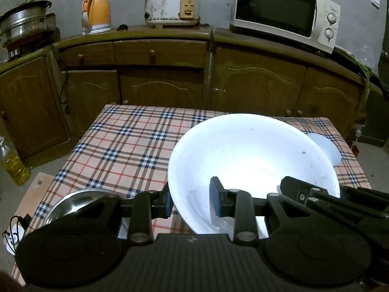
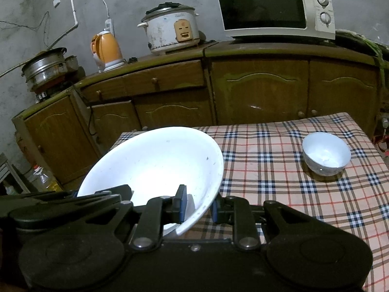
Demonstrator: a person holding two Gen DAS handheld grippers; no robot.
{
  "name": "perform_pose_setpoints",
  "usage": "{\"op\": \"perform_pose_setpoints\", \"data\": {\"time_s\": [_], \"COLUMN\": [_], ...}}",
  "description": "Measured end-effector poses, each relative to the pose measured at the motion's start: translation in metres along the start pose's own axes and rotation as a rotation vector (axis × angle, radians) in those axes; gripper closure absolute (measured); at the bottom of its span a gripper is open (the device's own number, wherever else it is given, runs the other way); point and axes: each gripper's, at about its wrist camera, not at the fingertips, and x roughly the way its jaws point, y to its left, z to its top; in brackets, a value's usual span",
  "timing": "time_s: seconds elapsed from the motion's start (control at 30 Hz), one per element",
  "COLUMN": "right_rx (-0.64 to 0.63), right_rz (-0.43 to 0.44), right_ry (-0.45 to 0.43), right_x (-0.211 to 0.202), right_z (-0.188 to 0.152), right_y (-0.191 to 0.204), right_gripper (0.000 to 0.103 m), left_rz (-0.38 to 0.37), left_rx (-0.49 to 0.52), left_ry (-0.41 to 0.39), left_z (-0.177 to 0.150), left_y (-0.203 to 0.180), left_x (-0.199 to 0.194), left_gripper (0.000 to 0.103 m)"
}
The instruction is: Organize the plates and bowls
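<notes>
A large white bowl [image 1: 252, 160] [image 2: 155, 163] is held tilted over the plaid tablecloth [image 1: 126, 146] [image 2: 274, 160]. My left gripper [image 1: 192, 202] is shut on its left rim, one pad inside the bowl and one outside. Shut on the right rim stands my right gripper [image 2: 198, 205]. Each gripper also shows at the edge of the other view: the right gripper [image 1: 304, 192] and the left gripper [image 2: 109, 192]. A small white bowl [image 2: 325, 153] [image 1: 327, 148] stands upright on the right of the table. A steel bowl [image 1: 73, 202] sits at the near left, partly hidden by my left gripper.
Brown cabinets [image 1: 255, 82] run behind the table, bearing a microwave [image 1: 284, 12], a rice cooker [image 1: 172, 2], an orange kettle [image 1: 97, 12] and stacked steel pots [image 1: 24, 22]. An oil bottle [image 1: 13, 163] stands on the floor at the left. The cloth's middle and far left are bare.
</notes>
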Motion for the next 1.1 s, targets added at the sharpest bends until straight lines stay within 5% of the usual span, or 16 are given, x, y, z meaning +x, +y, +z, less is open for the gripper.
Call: {"op": "perform_pose_setpoints", "data": {"time_s": [1.1], "right_rx": [0.021], "right_rz": [-0.033], "right_ry": [0.008], "right_x": [-0.017], "right_z": [-0.014], "right_y": [-0.013], "right_gripper": [0.077], "left_rz": [-0.041], "left_rx": [0.030], "left_ry": [0.014], "left_z": [-0.015], "left_y": [-0.017], "left_x": [-0.005], "left_gripper": [0.071]}}
